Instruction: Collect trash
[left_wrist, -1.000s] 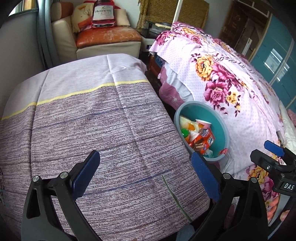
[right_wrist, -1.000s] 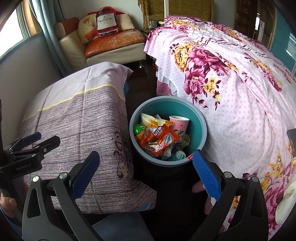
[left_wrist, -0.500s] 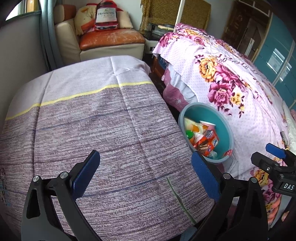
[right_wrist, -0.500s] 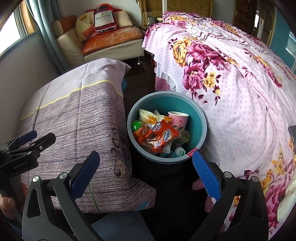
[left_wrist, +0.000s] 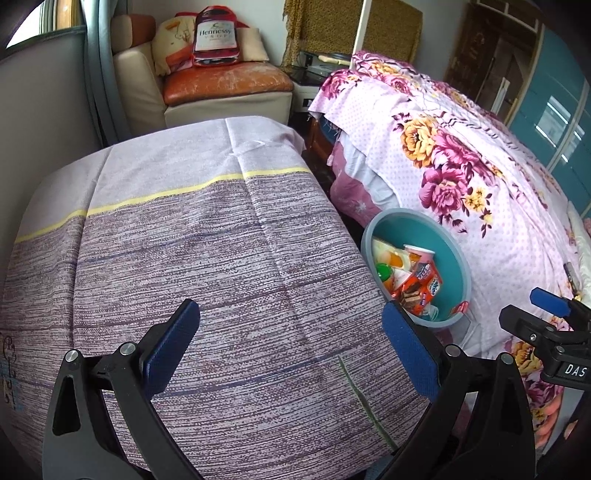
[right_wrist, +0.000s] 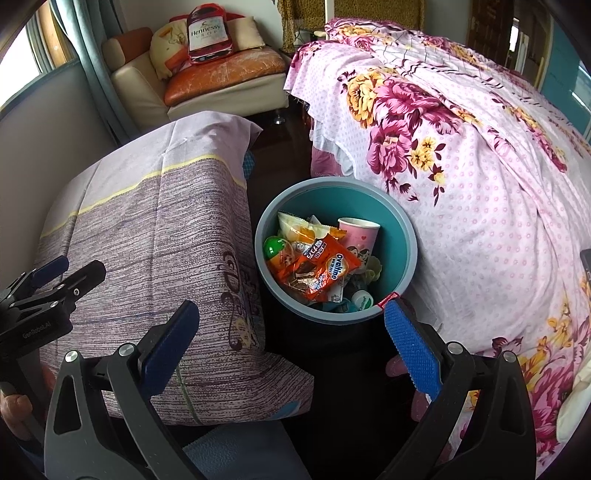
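A teal bin (right_wrist: 400, 221) (left_wrist: 458, 258) stands on the floor between a cloth-covered table and a bed. Inside it lie an orange Ovaltine wrapper (right_wrist: 325, 271) (left_wrist: 423, 288), a pink paper cup (right_wrist: 358, 236), a green-capped item (right_wrist: 275, 245) and other packets. My right gripper (right_wrist: 291, 343) hovers open just in front of the bin, nothing between its blue pads. My left gripper (left_wrist: 291, 343) hangs open over the table's purple striped cloth (left_wrist: 184, 258), empty too. Each gripper shows at the edge of the other's view: the right one (left_wrist: 550, 332), the left one (right_wrist: 48, 284).
A bed with a pink floral cover (right_wrist: 480, 166) fills the right side. The table under the purple cloth (right_wrist: 147, 240) is on the left. A beige chair with an orange cushion (left_wrist: 225, 81) and a Hennessy bag (left_wrist: 216, 37) sits at the back. A hand (right_wrist: 14, 406) shows lower left.
Both views have drifted slightly; the bin sits a little further right in the left wrist view. Both grippers stay open and empty.
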